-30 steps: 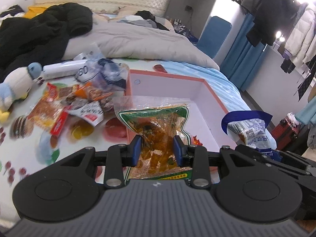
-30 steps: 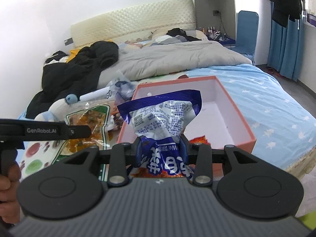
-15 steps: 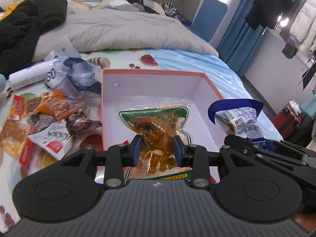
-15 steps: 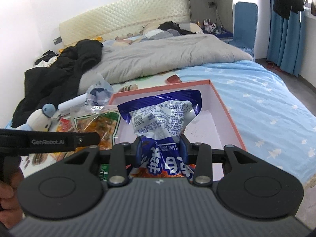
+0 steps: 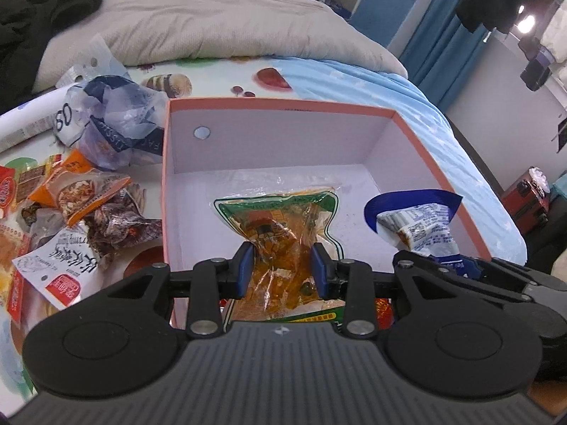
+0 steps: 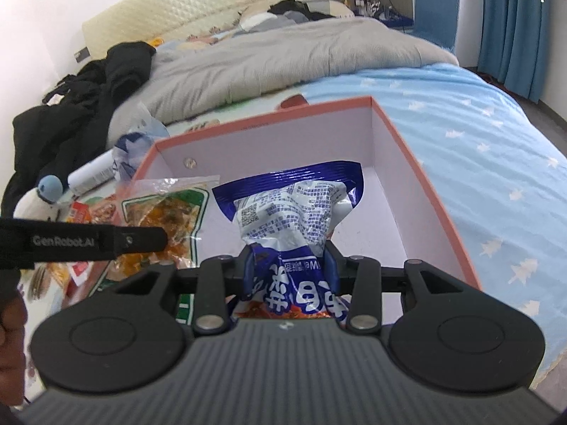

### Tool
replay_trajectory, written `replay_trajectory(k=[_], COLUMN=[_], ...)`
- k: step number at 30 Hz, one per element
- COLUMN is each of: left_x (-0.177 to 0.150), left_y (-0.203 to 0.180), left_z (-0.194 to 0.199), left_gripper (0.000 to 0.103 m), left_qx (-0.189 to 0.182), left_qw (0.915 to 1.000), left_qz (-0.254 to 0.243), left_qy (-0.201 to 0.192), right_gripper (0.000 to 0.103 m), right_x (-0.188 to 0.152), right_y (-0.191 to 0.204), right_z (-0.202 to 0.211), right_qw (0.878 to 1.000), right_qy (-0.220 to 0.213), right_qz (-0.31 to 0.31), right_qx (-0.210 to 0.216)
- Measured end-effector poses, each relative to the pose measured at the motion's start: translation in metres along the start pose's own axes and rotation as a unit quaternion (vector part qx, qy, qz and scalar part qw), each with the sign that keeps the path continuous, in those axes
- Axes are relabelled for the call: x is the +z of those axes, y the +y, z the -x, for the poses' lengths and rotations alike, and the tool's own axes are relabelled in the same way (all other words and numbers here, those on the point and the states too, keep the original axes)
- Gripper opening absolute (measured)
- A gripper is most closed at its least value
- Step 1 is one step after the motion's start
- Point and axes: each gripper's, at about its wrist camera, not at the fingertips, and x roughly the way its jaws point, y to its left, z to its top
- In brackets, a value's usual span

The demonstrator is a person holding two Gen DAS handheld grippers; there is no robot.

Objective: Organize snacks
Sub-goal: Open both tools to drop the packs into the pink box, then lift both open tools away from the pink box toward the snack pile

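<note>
Left gripper [image 5: 281,269]: easing apart, still pinching clear orange snack pack [image 5: 280,226] over pink box [image 5: 283,106] | Right gripper [image 6: 288,265]: pinching blue-white packet [image 6: 288,212] above box | Remaining: loose snacks [image 5: 81,212] left of box, apparently unsorted

The bed [image 5: 354,81] carries a pink box [image 5: 283,106], loose snack packets [image 5: 88,209] and a grey duvet [image 5: 212,24].

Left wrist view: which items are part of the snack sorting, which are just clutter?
In play:
- clear packet of orange snack, in the left tongs
- blue-and-white packet, in the right tongs
- pink box
- loose snack packets

Clutter:
- grey duvet
- black clothes
- crumpled plastic bag
</note>
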Motion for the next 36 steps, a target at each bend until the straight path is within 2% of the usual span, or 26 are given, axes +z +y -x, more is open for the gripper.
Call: replay_trajectory(k=[2, 4, 6, 16, 29, 36], left_x=[0.001, 0.001, 0.001, -0.012, -0.067, -0.100], left_y=[0.000, 0.000, 0.000, -0.005, -0.011, -0.003], left_z=[0.000, 0.004, 0.012, 0.084, 0.205, 0.253], left_gripper=[0.049, 0.052, 0.052, 0.052, 0.052, 0.052], left_qx=[0.002, 0.001, 0.005, 0.002, 0.009, 0.009], left_qw=[1.0000, 1.0000, 0.9999, 0.9984, 0.9935, 0.9910], left_qz=[-0.003, -0.002, -0.001, -0.011, -0.015, 0.001], left_qy=[-0.001, -0.005, -0.015, -0.055, -0.112, -0.133], right_gripper=[0.042, 0.048, 0.061, 0.059, 0.059, 0.059], right_x=[0.000, 0.000, 0.000, -0.003, -0.029, -0.045], right_y=[0.000, -0.001, -0.002, 0.012, 0.054, 0.076], right_z=[-0.003, -0.004, -0.002, 0.043, 0.133, 0.171], right_qw=[1.000, 1.000, 1.000, 0.999, 0.997, 0.995], right_qy=[0.004, 0.006, 0.010, -0.029, -0.079, -0.100], right_qz=[-0.001, -0.004, -0.011, -0.011, -0.004, 0.011], right_qx=[-0.002, -0.001, -0.007, -0.008, 0.011, 0.022])
